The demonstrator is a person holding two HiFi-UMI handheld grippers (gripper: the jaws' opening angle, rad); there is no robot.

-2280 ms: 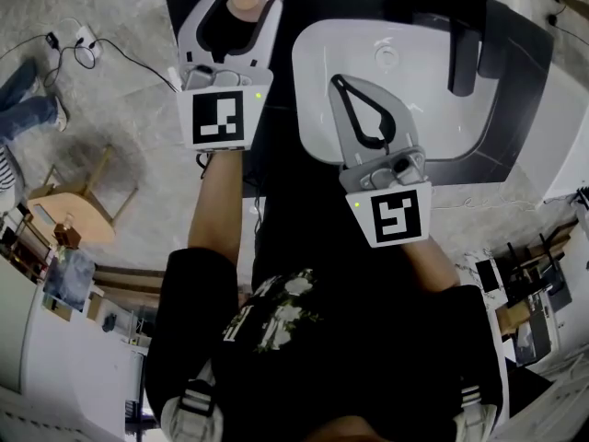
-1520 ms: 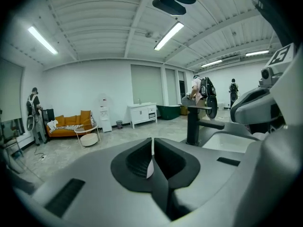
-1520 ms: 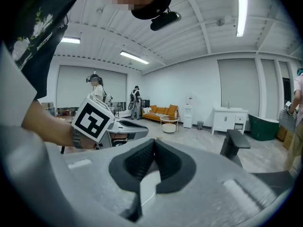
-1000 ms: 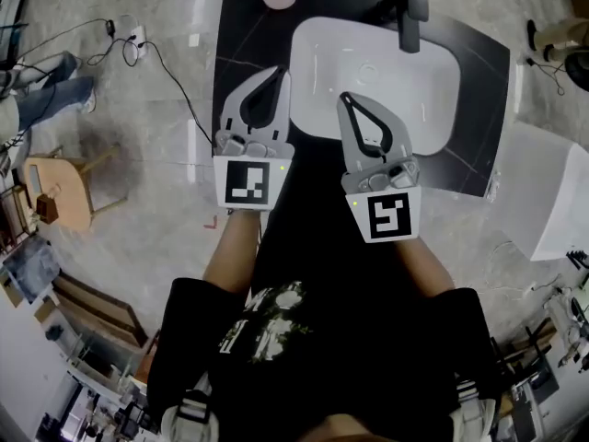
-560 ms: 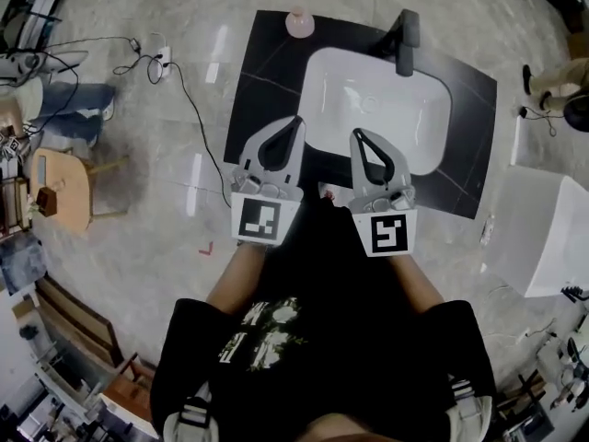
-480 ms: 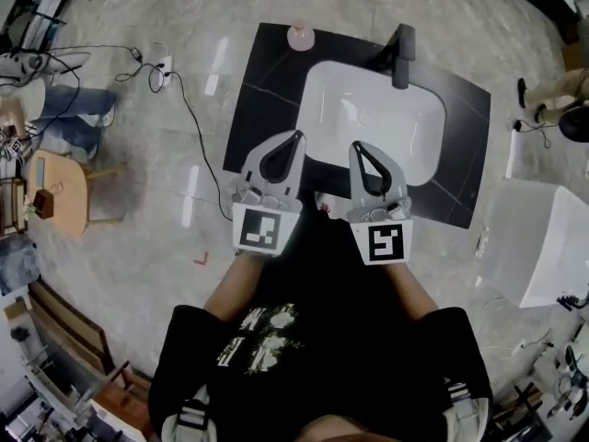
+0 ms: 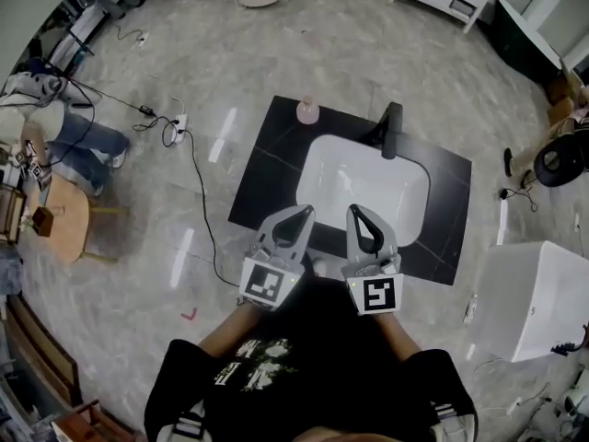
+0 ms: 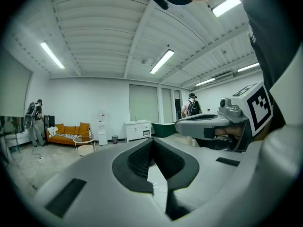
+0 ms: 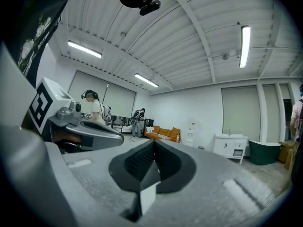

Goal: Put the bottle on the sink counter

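Note:
A pale pink bottle stands upright on the back left corner of the black sink counter, apart from both grippers. In the head view my left gripper and right gripper are side by side near the counter's front edge, well short of the bottle. Both are shut with nothing between the jaws. The left gripper view shows my left gripper pointing level into the room, and the right gripper view shows my right gripper doing the same; neither view shows the bottle.
A white basin fills the counter's middle, with a dark faucet behind it. Cables lie on the floor to the left, near a wooden chair and a seated person. A white box stands at the right.
The left gripper, earlier around the bottle, has let it go and shut. Both grippers have drawn back from the counter and risen, and the bottle has stayed on the corner.

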